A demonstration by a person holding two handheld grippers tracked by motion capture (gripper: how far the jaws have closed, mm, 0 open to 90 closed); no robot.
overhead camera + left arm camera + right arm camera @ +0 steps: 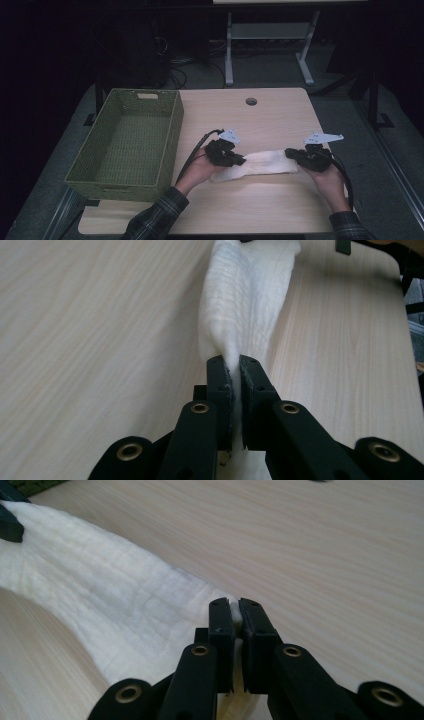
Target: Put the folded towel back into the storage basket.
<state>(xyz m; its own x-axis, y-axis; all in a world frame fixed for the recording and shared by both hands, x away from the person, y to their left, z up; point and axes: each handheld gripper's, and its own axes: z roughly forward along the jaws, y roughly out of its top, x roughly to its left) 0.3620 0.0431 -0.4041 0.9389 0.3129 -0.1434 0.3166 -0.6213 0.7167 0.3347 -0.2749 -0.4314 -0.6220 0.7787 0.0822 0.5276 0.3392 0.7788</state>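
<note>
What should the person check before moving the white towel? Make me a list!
1. Left gripper pinches the white towel: ok, cloth sits between its jaws.
2. Right gripper pinches the other end: ok.
3. Towel stretched between both grippers: ok.
4. Green basket is open on top with nothing in it: ok.
5. Table near the towel free of other things: ok.
6. How firmly each grip holds: cannot tell.

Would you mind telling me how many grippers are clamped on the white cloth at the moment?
2. The left gripper is shut on the left end of the white cloth, and the right gripper is shut on its right end, with the cloth stretched between them over the table.
</note>
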